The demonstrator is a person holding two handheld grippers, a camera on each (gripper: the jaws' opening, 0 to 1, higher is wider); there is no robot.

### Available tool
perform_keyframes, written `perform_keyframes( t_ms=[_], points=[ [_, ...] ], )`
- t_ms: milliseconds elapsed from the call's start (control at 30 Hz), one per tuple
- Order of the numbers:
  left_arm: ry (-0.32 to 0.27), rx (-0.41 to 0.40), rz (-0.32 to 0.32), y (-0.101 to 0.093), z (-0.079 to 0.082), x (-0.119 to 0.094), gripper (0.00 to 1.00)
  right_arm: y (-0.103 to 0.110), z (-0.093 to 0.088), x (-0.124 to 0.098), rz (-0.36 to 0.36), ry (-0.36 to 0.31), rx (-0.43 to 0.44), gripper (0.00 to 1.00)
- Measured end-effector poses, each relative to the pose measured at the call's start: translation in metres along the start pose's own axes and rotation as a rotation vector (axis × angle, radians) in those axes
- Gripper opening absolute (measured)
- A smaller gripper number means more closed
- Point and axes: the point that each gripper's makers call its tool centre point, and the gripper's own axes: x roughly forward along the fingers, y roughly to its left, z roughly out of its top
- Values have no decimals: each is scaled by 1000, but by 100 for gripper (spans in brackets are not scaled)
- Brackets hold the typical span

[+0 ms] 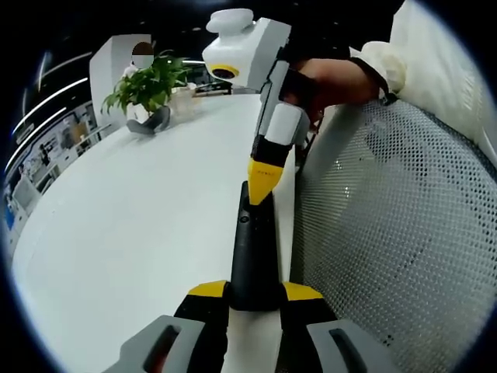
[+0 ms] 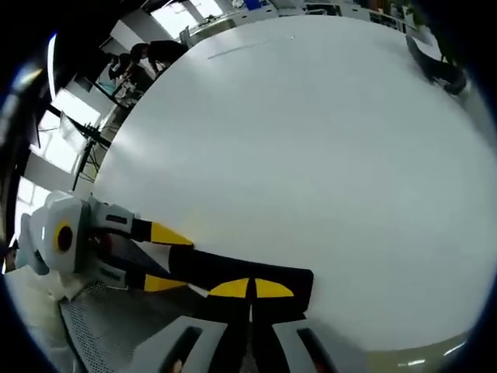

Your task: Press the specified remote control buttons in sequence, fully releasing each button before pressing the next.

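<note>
Left tongs (image 1: 252, 294) clamp the near end of the black remote (image 1: 252, 249) at the white table (image 1: 140, 233) edge; right tongs (image 1: 262, 194), closed empty, touch its top; pressing step, next: lift fully clear.

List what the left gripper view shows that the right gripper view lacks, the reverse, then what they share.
Left gripper view alone: a potted plant at the table's far end, a white mesh chair back beside the table, and a person's hand holding the right gripper.

Right gripper view alone: windows and people in the background beyond the table, and a dark object near the far edge, too distorted to identify.

Both: the white table, the black remote control held in the left gripper, with the right gripper's closed yellow tip on it.
</note>
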Motion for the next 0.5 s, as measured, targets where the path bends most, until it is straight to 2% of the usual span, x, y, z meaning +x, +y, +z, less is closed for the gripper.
perform_keyframes(
  t_ms=[300, 500],
  points=[
    [-5, -8, 6, 2, 2, 0, 25, -2, 3, 2, -12, -8, -2, 0],
    [-6, -10, 10, 3, 2, 0, 25, 0, 1, 1, -7, -16, -39, 0]
  ],
)
